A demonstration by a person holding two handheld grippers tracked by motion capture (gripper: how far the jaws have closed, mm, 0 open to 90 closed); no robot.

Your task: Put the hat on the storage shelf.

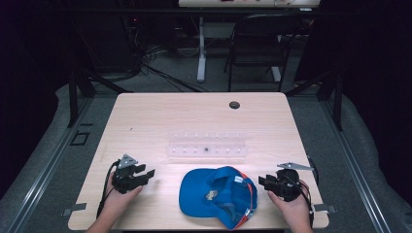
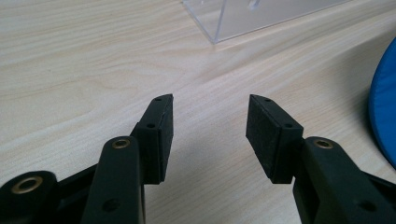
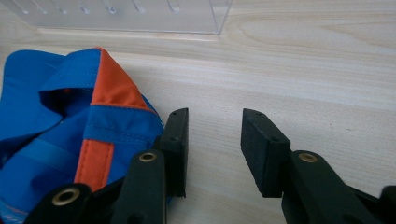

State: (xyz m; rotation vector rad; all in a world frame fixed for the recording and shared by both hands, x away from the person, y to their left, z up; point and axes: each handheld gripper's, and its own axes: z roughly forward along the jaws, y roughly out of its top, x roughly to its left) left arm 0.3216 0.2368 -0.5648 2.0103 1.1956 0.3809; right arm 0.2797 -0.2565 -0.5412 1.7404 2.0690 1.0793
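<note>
High view: blue cap [image 1: 217, 195] on table [image 1: 145, 116] between left gripper [image 1: 145, 174] and right gripper [image 1: 263, 181] — clear rack's [image 1: 206, 145] contents indistinct. Left gripper view: jaws apart, empty; cap cut off. Right gripper view: jaws apart, empty — left one beside cap.

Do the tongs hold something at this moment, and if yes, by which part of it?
Nothing is held. The left tongs and the right tongs both stand open over bare table, on either side of the blue cap.
</note>
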